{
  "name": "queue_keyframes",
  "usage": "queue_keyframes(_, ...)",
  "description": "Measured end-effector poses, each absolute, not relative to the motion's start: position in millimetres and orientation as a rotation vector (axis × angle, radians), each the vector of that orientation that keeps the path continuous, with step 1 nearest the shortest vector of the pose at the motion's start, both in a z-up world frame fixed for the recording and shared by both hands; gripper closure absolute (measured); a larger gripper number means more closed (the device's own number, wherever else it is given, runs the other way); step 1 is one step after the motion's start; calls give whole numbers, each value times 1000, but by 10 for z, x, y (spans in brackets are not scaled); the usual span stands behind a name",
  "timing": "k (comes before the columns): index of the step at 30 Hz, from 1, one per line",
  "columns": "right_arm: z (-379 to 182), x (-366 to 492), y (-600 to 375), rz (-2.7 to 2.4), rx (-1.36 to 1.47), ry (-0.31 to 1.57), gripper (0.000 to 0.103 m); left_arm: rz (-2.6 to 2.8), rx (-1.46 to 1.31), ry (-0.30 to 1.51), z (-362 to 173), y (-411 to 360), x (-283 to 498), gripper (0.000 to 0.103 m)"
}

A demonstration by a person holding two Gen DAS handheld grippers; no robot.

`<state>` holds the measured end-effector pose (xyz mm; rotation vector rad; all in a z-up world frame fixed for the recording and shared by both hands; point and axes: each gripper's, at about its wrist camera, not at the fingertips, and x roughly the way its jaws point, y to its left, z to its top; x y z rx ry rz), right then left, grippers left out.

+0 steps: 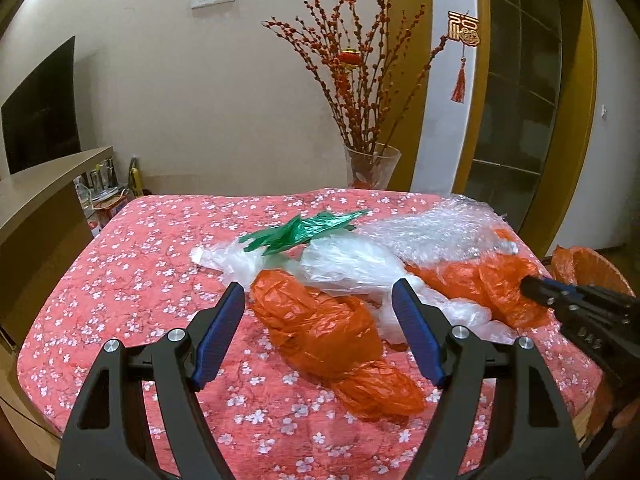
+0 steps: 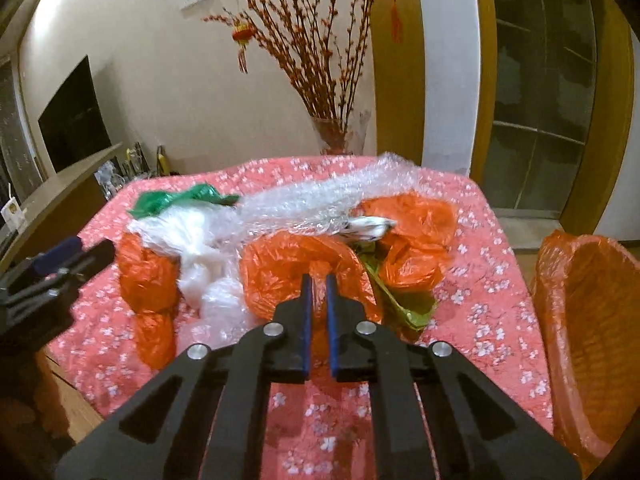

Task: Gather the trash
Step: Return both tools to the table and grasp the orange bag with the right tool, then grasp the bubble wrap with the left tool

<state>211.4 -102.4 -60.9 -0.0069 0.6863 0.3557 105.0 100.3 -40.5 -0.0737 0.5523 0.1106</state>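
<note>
Right tongs [image 2: 318, 280] clamped on a fold of the orange bag [image 2: 296, 276] in the trash heap mid-desk [image 2: 480, 280]. Left tongs [image 1: 320, 312] wide open, empty, over another orange bag [image 1: 320, 328]. Best lifted slowly — thin film slips, and bubble wrap [image 2: 304, 200] may drag along. Then across to the lined basket [image 2: 592, 320] at right.

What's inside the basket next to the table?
An orange bag lines the basket, draped over its rim. The visible inner wall holds no trash; its bottom is cut off by the frame edge.
</note>
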Motion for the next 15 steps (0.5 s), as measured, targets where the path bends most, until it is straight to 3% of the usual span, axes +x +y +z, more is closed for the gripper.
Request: queue_keyframes(15,-191,1728,-1590,265,83,553,96,-34,-74,601,-434,618,1114,34)
